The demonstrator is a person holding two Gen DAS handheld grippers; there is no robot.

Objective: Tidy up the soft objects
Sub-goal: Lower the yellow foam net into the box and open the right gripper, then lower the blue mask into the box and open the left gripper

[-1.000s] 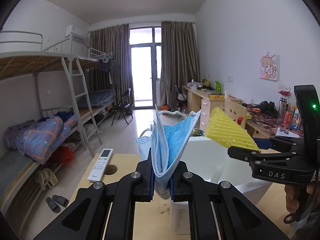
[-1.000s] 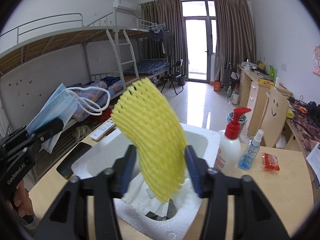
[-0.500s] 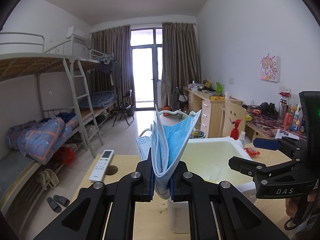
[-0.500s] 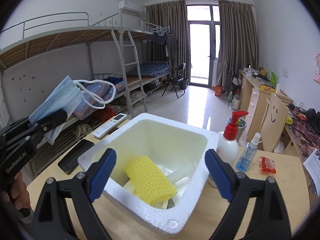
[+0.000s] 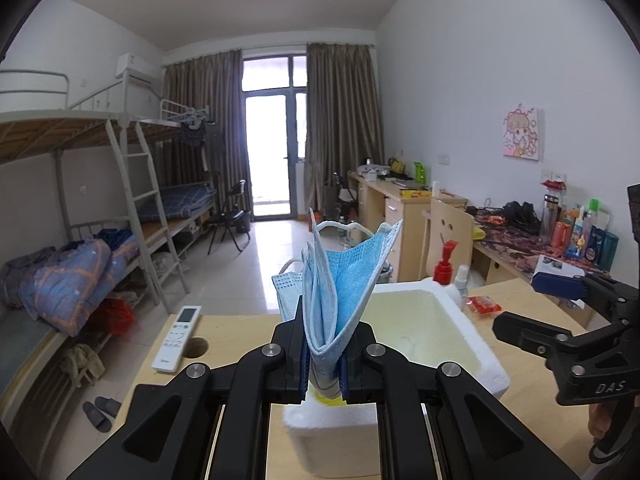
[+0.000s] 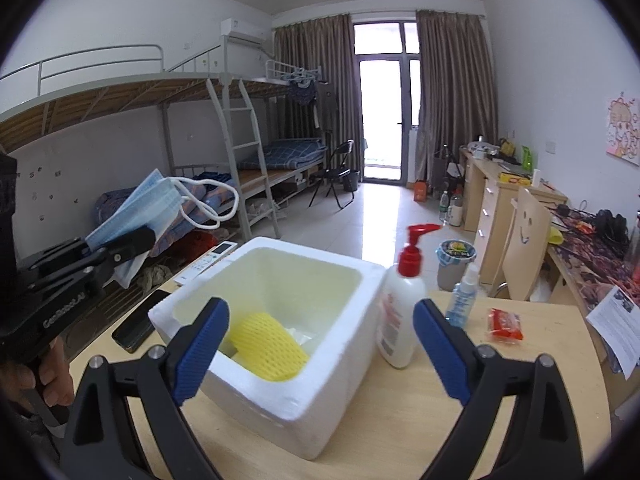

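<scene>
Masks (image 5: 344, 280), a folded blue bunch, stand pinched in the left gripper (image 5: 323, 364) above a pale wood table (image 6: 520, 380) in a bunk-bed dorm room. The right gripper (image 6: 320, 344), marked "DAS", has just been opening and holds nothing; one yellow net (image 6: 268, 354) lies in the foam box (image 6: 304, 412). Two bottles (image 6: 400, 304) stand beside it.

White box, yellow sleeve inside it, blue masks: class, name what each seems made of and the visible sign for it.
White box: likely expanded polystyrene foam; thick matte walls with a grainy, dented rim.
Yellow sleeve: probably foam netting; an open mesh pattern, softly curved.
Blue masks: seemingly non-woven fabric; thin pleated sheets with a dotted embossed edge and white ear loops, folded limply in the left gripper.
</scene>
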